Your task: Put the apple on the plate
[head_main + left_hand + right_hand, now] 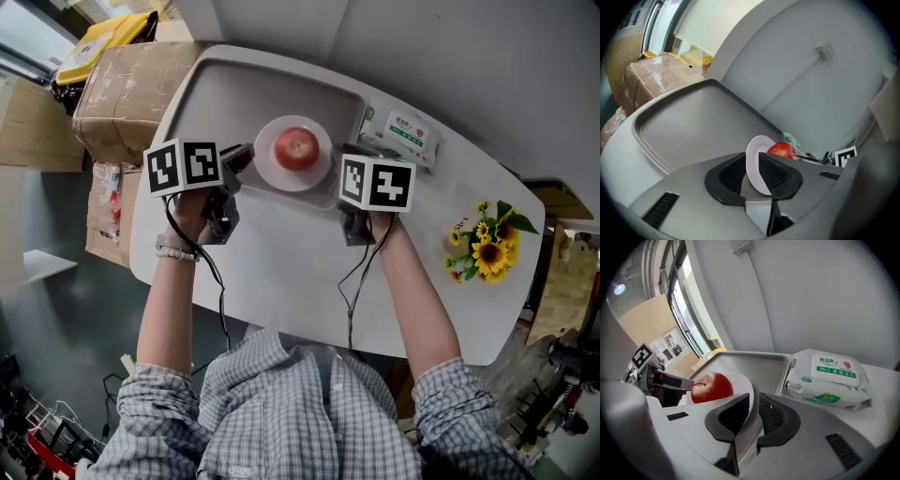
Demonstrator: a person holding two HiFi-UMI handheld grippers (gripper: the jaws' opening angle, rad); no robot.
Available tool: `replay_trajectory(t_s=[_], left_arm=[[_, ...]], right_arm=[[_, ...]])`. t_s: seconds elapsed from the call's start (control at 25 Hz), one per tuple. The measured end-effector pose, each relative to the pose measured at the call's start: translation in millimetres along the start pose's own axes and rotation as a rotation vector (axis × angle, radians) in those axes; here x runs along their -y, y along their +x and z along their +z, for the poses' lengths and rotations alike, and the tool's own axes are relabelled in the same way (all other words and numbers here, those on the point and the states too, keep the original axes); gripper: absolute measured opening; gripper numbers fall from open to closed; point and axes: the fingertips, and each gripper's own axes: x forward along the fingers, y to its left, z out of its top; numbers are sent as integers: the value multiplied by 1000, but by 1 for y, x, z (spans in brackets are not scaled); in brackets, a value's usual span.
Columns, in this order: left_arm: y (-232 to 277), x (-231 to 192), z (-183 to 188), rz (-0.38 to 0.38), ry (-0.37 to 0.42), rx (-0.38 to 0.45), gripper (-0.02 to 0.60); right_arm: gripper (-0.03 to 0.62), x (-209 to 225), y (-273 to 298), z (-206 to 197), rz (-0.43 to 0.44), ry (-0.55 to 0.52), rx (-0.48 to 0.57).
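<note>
**Inspector:** Nearest is the checked shirt [281,412], forearms extended. Jaws?

**Assistant:** Left gripper [752,174] is clamped on the plate [267,169] rim. Right gripper [753,416] is clamped on the opposite rim.

**Inspector:** Apple?

**Assistant:** The apple [297,148] sits on the plate, between the grippers. Only the right gripper view shows its stem, which points toward the left gripper. The apple is round, with no evident long axis. In the left gripper view the plate hides most of it. Only the head view shows the sunflowers [483,248].
</note>
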Motion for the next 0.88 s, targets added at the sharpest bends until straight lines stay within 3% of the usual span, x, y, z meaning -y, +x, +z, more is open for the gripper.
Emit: replay_trajectory(t_s=[0.16,0.36,0.64,0.88], left_arm=[[-17,19,3,-74,32,74,77],[-39,57,4,-205,114,158,14],[-73,107,-3,-233,331,241,9],[-101,140,-19,-235,417,314,9]], right_arm=[[55,-2,-21,9,22,26,96],[32,-15,-56,18,116,44,210],[29,-11,-125,30,41,-44,381],[29,3,-188,31,-41,-78,500]])
